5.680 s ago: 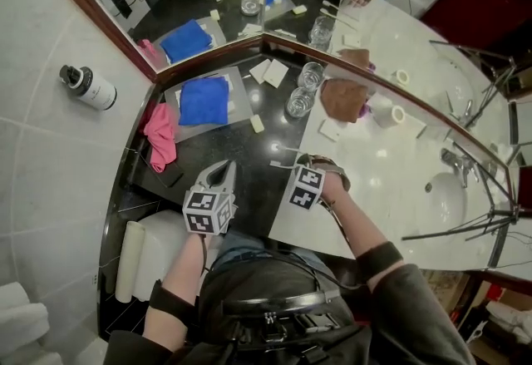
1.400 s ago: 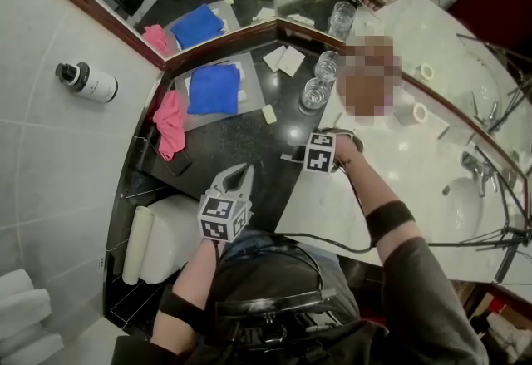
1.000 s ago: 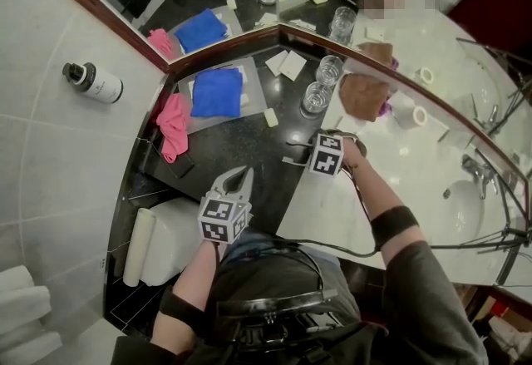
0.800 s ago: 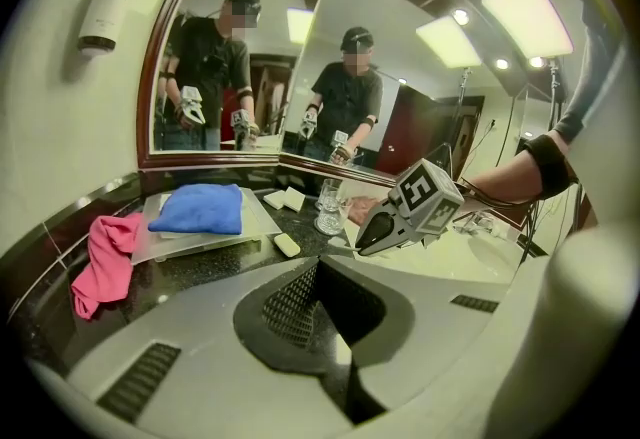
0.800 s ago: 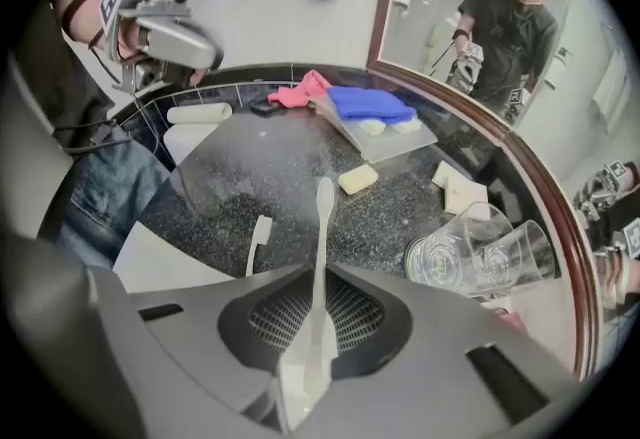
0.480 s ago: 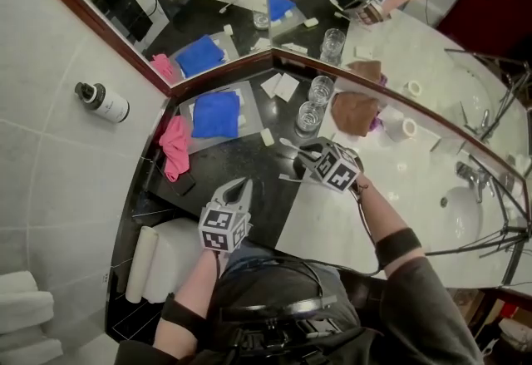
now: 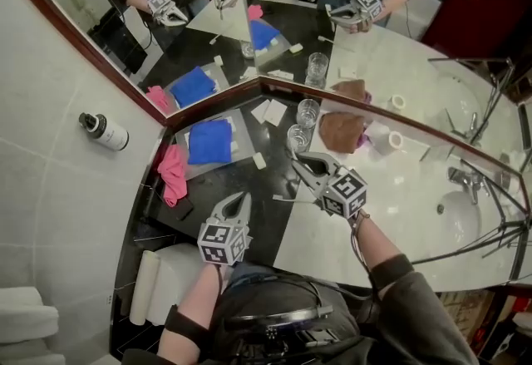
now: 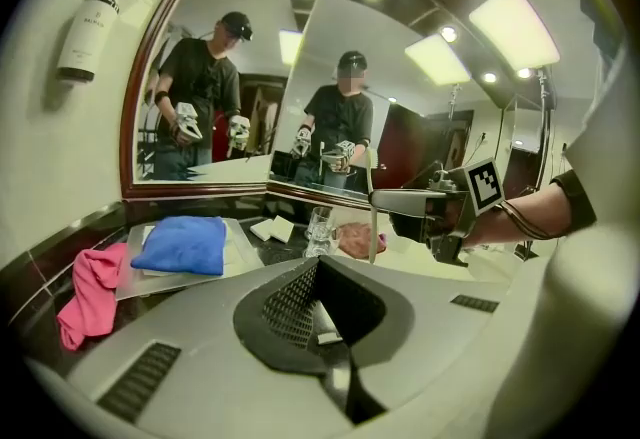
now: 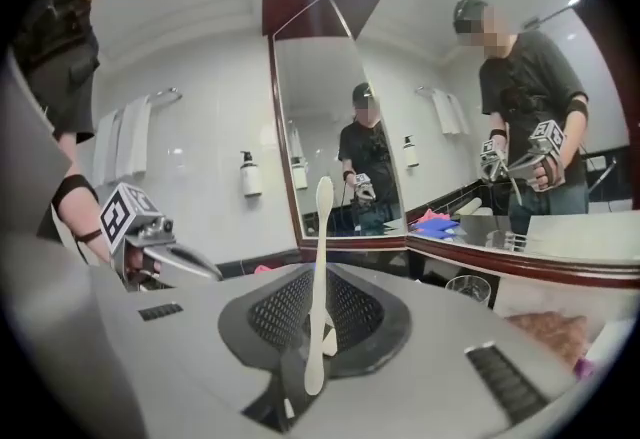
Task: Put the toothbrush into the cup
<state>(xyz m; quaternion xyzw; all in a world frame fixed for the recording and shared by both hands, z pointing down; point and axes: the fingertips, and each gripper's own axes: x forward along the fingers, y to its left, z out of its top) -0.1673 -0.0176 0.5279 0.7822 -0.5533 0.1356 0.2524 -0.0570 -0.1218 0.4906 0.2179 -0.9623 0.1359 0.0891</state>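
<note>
Right tool [image 7: 301,162] pinches the toothbrush [image 9: 321,227] upright in the air, just short of the nearer cup [image 7: 298,137] by the counter's [image 7: 218,184] back edge. Best bet: centre its lower end over the rim, then lower gently. The right forearm reaches forward, nearly level. Left tool [image 7: 238,202], pressed together and empty, hovers at the front edge.

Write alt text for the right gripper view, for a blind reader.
The right gripper clamps a white toothbrush that stands upright between its jaws. Behind it, corner mirrors reflect the person; the shut left gripper shows at left and a glass cup at lower right.
</note>
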